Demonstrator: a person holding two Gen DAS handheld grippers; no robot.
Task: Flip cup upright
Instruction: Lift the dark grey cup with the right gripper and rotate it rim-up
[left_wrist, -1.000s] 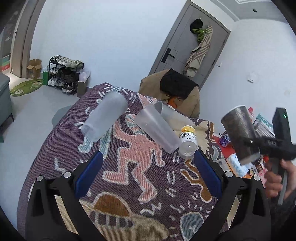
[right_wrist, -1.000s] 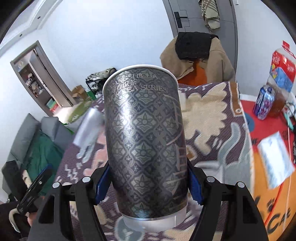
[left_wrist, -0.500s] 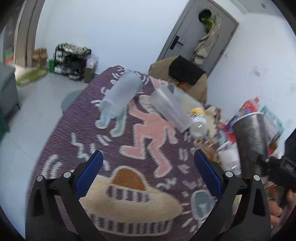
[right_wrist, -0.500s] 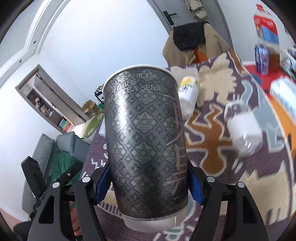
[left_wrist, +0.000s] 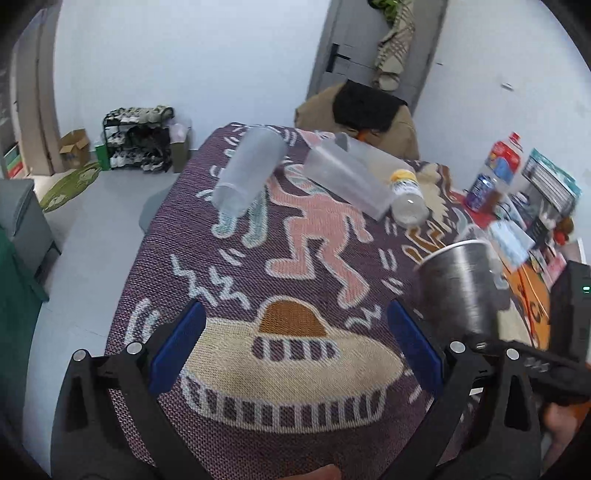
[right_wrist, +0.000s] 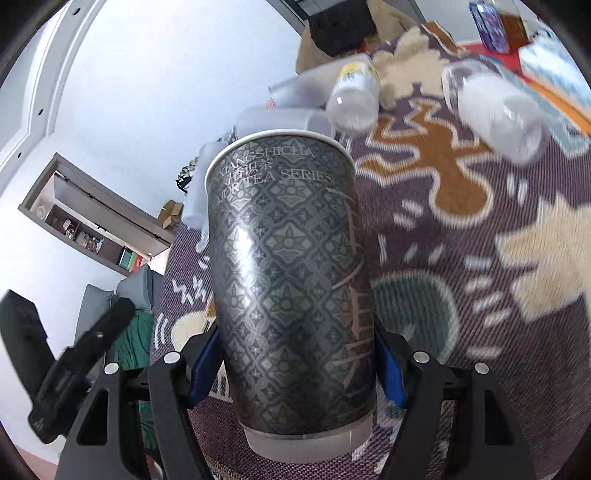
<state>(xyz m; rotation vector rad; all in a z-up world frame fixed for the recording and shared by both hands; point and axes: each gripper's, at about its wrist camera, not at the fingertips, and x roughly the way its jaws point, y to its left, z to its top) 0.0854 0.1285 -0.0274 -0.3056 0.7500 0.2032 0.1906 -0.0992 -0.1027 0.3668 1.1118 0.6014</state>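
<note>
Right gripper (right_wrist: 295, 365) is being kept closed on the patterned cup (right_wrist: 291, 280), with the blue pads (right_wrist: 202, 369) pressed against the lower sidewall on both sides. The cup is being held rim-up, slightly tilted, above the woven cloth (right_wrist: 480, 258); whether its base is touching the cloth cannot be told. In the left wrist view the same cup (left_wrist: 458, 288) is being seen at the right, leaning, over the cloth's right portion, gripped near its base by the right gripper (left_wrist: 480, 345).

Left gripper (left_wrist: 295, 350) is being held wide open with nothing between its blue pads (left_wrist: 177, 347), over the near end of the cloth (left_wrist: 295, 258) above the hat-shaped motif.

Further back, three items are being recorded lying on their sides: a frosted cup (left_wrist: 247, 173) at the left, a clear tumbler (left_wrist: 347, 177) at the centre, and a yellow-capped bottle (left_wrist: 406, 197) touching the tumbler's near end. In the right wrist view another clear cup (right_wrist: 495, 110) is lying on its side on the cloth, apart from the bottle (right_wrist: 354, 96).

Beyond the cloth's right edge, a blue can (left_wrist: 480, 188) and a red-labelled bottle (left_wrist: 502, 158) are standing among blurred clutter. A shoe rack (left_wrist: 138, 138) is standing against the far wall.
</note>
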